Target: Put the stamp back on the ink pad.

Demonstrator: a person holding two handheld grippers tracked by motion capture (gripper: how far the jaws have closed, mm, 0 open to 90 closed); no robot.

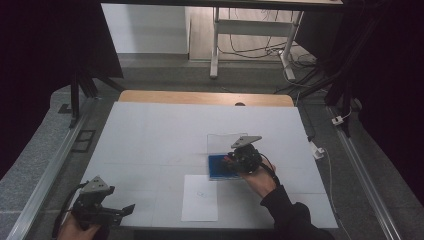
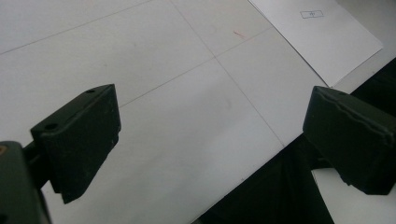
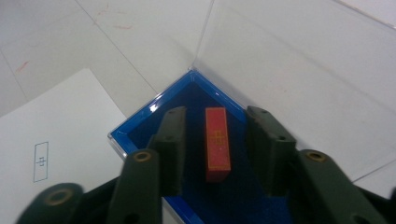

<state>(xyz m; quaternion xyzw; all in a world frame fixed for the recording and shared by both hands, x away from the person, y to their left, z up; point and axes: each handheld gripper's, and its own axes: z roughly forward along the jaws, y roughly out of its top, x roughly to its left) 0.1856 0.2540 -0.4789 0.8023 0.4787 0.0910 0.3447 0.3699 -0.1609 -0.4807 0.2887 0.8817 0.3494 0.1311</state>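
Observation:
A small red block (image 3: pixel 217 142) with a gold mark lies on the blue lining of a shallow box (image 3: pixel 140 125), whose clear lid (image 3: pixel 289 70) stands open behind it. My right gripper (image 3: pixel 215 116) reaches down into the box, a jaw on each side of the block with a gap to either one, so it is open. In the high view this gripper (image 1: pixel 235 161) hovers over the blue box (image 1: pixel 217 170) right of centre. My left gripper (image 1: pixel 127 210) rests near the front left table edge, its jaws wide open with nothing between them (image 2: pixel 212 140).
A white sheet of paper (image 1: pixel 200 197) with a small printed rectangle lies just in front of the box, near the front edge. The white table mat (image 1: pixel 150 140) stretches to a wooden strip at the back. Metal rails run along both sides.

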